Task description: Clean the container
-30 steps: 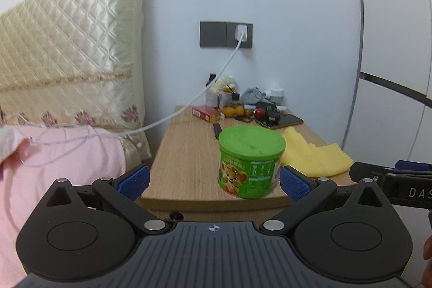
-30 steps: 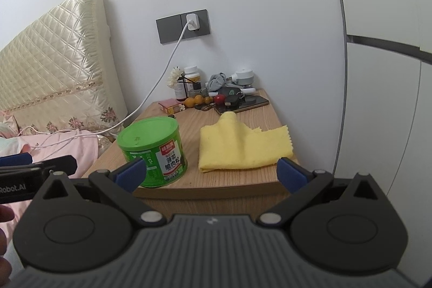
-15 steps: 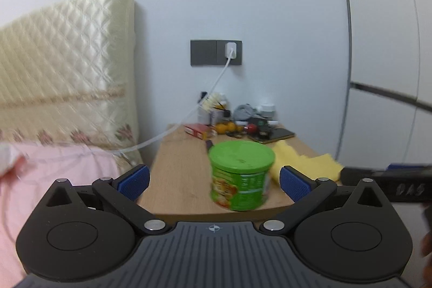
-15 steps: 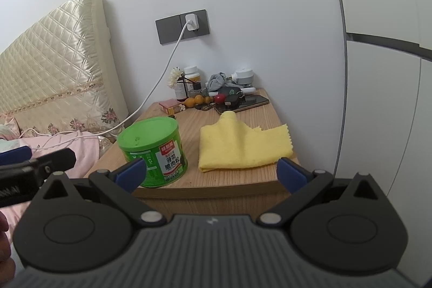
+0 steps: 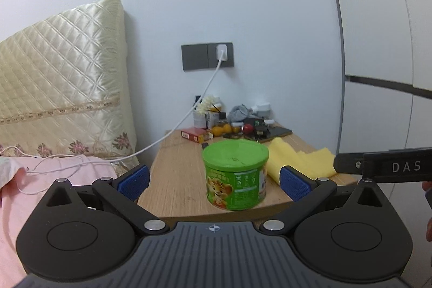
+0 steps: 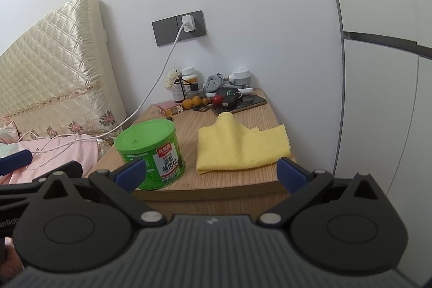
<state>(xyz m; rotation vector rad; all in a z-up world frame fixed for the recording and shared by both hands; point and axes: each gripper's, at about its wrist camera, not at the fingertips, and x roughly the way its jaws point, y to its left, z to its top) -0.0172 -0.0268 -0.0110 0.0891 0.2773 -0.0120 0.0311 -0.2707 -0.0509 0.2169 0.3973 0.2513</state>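
Note:
A green round container with a green lid and a tiger label stands near the front edge of a wooden bedside table; it also shows in the right wrist view. A yellow cloth lies to its right, also seen in the left wrist view. My left gripper is open and empty, short of the table, with the container between its fingers' line of sight. My right gripper is open and empty, in front of the table edge facing the cloth.
Small clutter at the table's back: a phone, keys, oranges, bottles, a red box. A white charging cable runs from the wall socket to the pink bedding on the left. A white wardrobe stands on the right.
The left wrist view has drawn back and tilted, so the container sits a little farther right in it. The right gripper has barely moved. Both grippers stay open.

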